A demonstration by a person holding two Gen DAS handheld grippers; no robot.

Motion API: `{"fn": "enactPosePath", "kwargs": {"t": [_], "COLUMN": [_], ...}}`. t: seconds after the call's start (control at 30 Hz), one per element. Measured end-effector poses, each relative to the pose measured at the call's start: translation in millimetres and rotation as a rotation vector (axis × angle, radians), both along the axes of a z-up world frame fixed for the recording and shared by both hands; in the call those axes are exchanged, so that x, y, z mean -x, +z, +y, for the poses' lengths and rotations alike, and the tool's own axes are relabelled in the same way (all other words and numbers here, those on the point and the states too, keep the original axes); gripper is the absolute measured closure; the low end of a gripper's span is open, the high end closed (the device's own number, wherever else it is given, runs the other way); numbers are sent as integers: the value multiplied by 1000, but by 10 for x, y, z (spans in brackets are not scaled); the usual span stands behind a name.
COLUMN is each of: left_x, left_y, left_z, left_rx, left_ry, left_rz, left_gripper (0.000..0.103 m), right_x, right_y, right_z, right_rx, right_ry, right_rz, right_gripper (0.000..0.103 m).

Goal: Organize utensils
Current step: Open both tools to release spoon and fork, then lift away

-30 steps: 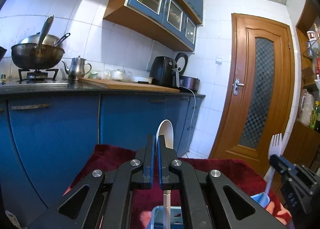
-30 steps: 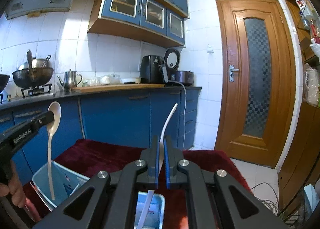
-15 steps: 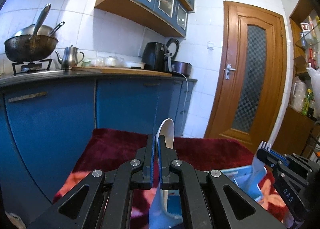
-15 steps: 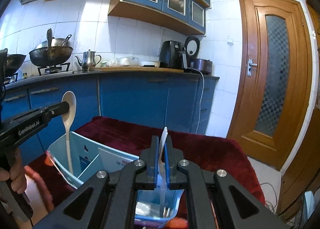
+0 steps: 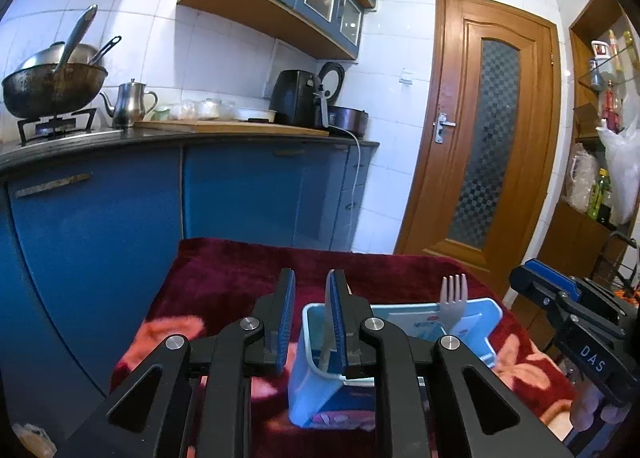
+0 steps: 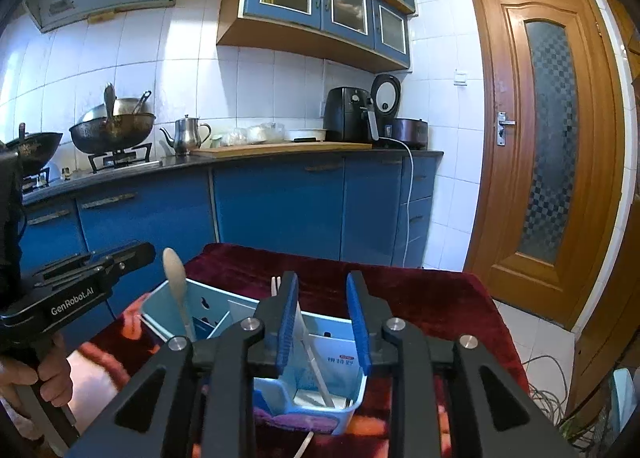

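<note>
Both claws, left claw (image 5: 310, 316) and right claw (image 6: 323, 318), hang released over the pale blue plastic caddy (image 6: 340, 328); the white plastic spoon (image 6: 176, 278) and white plastic fork (image 5: 453, 294) stand inside, so fetching another utensil seems next.

Each camera sits on a gripper and looks forward along its black fingers (image 5: 289, 298), close above the light blue plastic utensil box (image 5: 490, 312) on the dark red cloth-covered surface (image 5: 224, 270). Both face the blue kitchen cupboards (image 6: 276, 202) and brown wooden door (image 6: 500, 162). Both see the box.
</note>
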State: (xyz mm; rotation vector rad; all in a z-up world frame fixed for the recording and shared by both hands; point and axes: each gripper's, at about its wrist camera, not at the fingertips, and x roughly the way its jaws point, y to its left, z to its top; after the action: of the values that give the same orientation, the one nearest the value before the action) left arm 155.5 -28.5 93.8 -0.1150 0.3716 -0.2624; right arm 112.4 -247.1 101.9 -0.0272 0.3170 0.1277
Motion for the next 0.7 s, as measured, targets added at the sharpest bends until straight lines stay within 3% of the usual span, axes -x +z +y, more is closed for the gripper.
{"fn": "enactPosePath", "kwargs": {"t": [0.37, 0.7], "left_x": [359, 621], "left_y": [115, -13], "left_z": [104, 179], "left_rx": [7, -4], "left_ry": [-27, -43], "left_rz": [52, 151], "left_gripper": [85, 85], "right_x": [398, 724], "right_y": [108, -31], "right_z": [-128, -179], "right_rx": [-97, -122], "right_ry": [-16, -43], "right_rz": [68, 165], "right_gripper": [75, 75]}}
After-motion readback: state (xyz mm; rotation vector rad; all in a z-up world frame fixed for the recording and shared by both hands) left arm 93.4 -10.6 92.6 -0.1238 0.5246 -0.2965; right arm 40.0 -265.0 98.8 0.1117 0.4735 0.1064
